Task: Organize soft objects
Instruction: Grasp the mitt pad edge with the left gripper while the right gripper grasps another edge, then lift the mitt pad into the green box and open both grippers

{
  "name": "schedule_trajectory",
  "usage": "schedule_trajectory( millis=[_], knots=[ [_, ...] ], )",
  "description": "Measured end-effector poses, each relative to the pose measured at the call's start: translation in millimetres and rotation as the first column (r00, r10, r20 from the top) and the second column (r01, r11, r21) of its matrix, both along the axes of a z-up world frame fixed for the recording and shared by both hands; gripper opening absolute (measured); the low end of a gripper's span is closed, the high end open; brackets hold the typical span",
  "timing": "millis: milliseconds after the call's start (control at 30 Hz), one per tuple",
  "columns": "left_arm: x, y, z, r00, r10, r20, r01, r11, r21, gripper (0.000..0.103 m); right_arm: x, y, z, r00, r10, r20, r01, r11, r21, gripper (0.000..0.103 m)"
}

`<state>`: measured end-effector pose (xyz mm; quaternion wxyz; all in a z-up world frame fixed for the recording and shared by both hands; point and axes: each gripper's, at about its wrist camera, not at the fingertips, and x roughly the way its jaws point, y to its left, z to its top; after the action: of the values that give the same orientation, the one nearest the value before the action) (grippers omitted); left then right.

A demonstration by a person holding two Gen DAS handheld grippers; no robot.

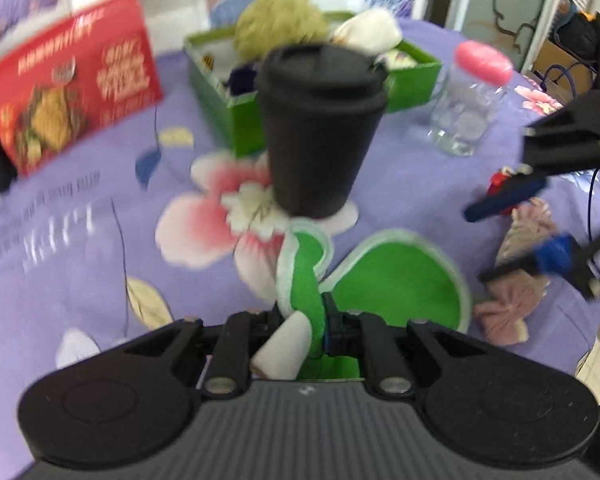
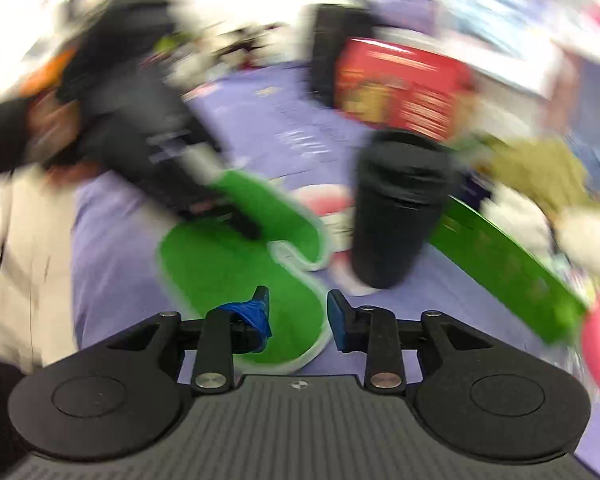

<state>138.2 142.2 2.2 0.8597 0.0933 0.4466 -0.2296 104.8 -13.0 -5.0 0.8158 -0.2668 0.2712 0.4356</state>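
My left gripper (image 1: 306,320) is shut on the folded edge of a green felt mat with white trim (image 1: 400,280), which lies on the purple flowered cloth. The mat also shows in the blurred right wrist view (image 2: 236,268), with the left gripper (image 2: 244,224) clamped on its far edge. My right gripper (image 2: 298,304) is open and empty just above the mat's near part; it shows in the left wrist view (image 1: 512,232) at the right, over a pink fabric bow (image 1: 508,308). A green box (image 1: 252,120) behind holds a fuzzy olive pom-pom (image 1: 280,20) and a white soft item (image 1: 372,30).
A black lidded cup (image 1: 320,128) stands between the mat and the green box. A clear jar with a pink lid (image 1: 468,100) stands to the right, a red carton (image 1: 72,92) to the left. A small red object (image 1: 500,180) lies near the right gripper.
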Motion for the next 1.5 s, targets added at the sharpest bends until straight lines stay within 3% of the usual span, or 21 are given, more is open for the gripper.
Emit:
schedule_trajectory(
  millis=[133, 367, 467, 533, 700, 800, 867, 933, 1033, 1200, 1300, 1433, 1500],
  knots=[
    [3.6, 7.0, -8.7, 1.0, 0.003, -0.009, -0.003, 1.0, -0.007, 0.014, -5.6, 24.9, -13.4, 0.995, 0.104, 0.001, -0.103, 0.986, -0.132, 0.022],
    [5.1, 9.5, -10.6, 0.999, -0.032, -0.021, 0.032, 0.999, -0.019, 0.015, -20.6, 45.8, -35.2, 0.97, 0.243, 0.022, -0.225, 0.925, -0.305, 0.028],
    [6.8, 9.9, -13.2, 0.999, -0.043, -0.026, 0.042, 0.999, -0.024, 0.015, -23.3, 50.2, -38.3, 0.957, 0.252, 0.145, -0.195, 0.926, -0.325, 0.031],
    [6.4, 9.4, -14.7, 0.998, -0.05, -0.028, 0.049, 0.999, -0.019, 0.015, -16.1, 52.4, -39.8, 0.964, 0.23, 0.136, -0.176, 0.929, -0.325, 0.033],
    [7.3, 10.2, -15.9, 0.997, -0.062, -0.04, 0.061, 0.998, -0.016, 0.015, 0.5, 52.5, -38.5, 0.984, 0.171, 0.057, -0.152, 0.958, -0.244, 0.033],
    [8.8, 10.2, -15.6, 0.997, -0.056, -0.047, 0.055, 0.998, -0.02, 0.015, 12.6, 49.8, -40.9, 0.997, 0.072, -0.029, -0.075, 0.986, -0.149, 0.024],
    [7.6, 10.4, -13.5, 0.999, -0.03, -0.039, 0.029, 0.999, -0.029, 0.014, 13.4, 52.0, -41.1, 0.998, 0.034, -0.048, -0.04, 0.992, -0.123, 0.013],
    [2.6, 12.0, -4.2, 1.0, -0.011, -0.027, 0.009, 0.998, -0.062, 0.013, 9.7, 50.3, -36.9, 0.998, -0.003, -0.068, -0.004, 0.995, -0.102, 0.008],
    [-10.7, 10.8, 26.1, 0.999, -0.023, 0.027, 0.026, 0.993, -0.115, 0.013, 7.2, 35.5, -18.4, 0.994, -0.06, -0.095, 0.06, 0.998, 0.001, 0.006],
    [-19.6, -7.1, 83.3, 0.986, -0.069, 0.154, 0.084, 0.992, -0.093, 0.013, -7.1, 10.2, 35.3, 0.99, -0.139, 0.039, 0.132, 0.982, 0.137, 0.006],
    [-9.1, -24.7, 116.1, 0.966, -0.107, 0.234, 0.124, 0.99, -0.061, 0.014, -2.3, -2.3, 68.3, 0.974, -0.181, 0.14, 0.156, 0.973, 0.171, 0.006],
    [34.1, -55.5, 146.9, 0.935, -0.146, 0.322, 0.152, 0.988, 0.005, 0.014, 32.8, -14.6, 104.2, 0.942, -0.242, 0.232, 0.208, 0.965, 0.162, 0.007],
    [69.0, -69.8, 150.7, 0.928, -0.152, 0.341, 0.145, 0.988, 0.048, 0.014, 69.6, -19.5, 115.5, 0.931, -0.268, 0.246, 0.243, 0.962, 0.127, 0.007]
  ],
)
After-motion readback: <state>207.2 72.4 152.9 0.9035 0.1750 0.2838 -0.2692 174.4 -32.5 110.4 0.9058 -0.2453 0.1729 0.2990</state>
